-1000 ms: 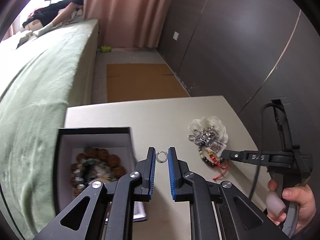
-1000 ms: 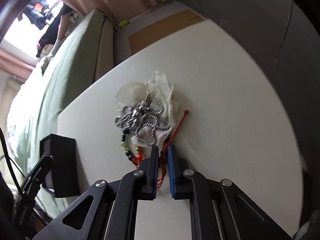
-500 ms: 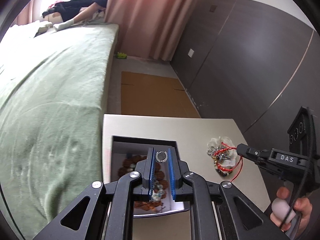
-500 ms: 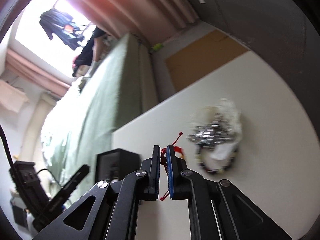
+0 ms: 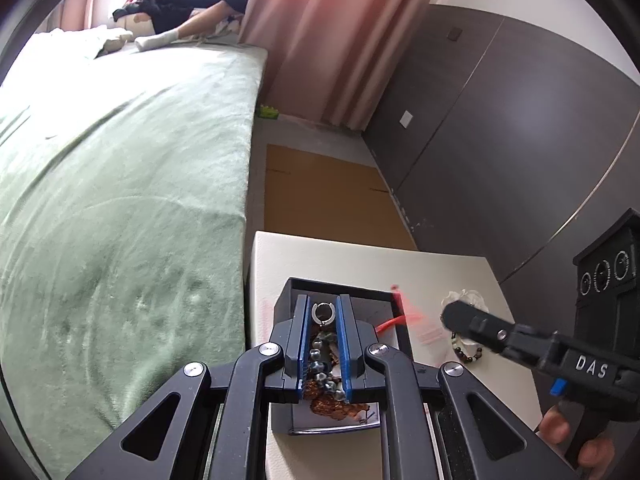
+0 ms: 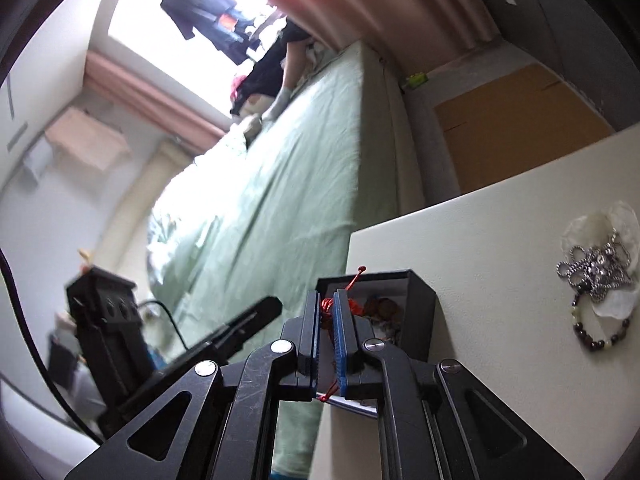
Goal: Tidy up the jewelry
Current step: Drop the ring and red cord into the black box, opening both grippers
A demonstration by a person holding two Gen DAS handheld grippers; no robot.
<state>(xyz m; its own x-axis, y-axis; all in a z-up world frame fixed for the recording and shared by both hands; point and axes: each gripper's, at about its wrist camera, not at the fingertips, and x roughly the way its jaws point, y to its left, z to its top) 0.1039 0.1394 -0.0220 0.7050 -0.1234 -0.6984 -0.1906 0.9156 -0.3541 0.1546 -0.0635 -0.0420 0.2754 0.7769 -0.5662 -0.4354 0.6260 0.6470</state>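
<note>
— Silver, that small hoop earring [image 5: 323,313]: where is it?

— Pinched between the blue pads of the left gripper [image 5: 323,307], near their tips, hanging over the open black jewelry box [image 5: 285,307]. Brown and grey bead bracelets [image 5: 325,376] already lie inside the box.

— And the other tool?

— The right gripper [image 6: 326,307] has its jaws nearly together on a knotted red cord [image 6: 329,307]. They have just been easing open slightly, yet the cord sits between the pads, one beaded end sticking up and another strand dangling below. It hovers at the box's edge.

— What remains outside the box?

— On the cream table [image 6: 480,248], well apart from the box, a silver chain [image 6: 596,266] lies tangled on a white shell-like dish [image 6: 618,220], with a dark bead bracelet [image 6: 600,330] just beside it.

— Beyond the table?

— A bed with a green cover [image 5: 120,184], pink curtains [image 5: 320,40], and flat cardboard [image 5: 324,196] on the floor.
</note>
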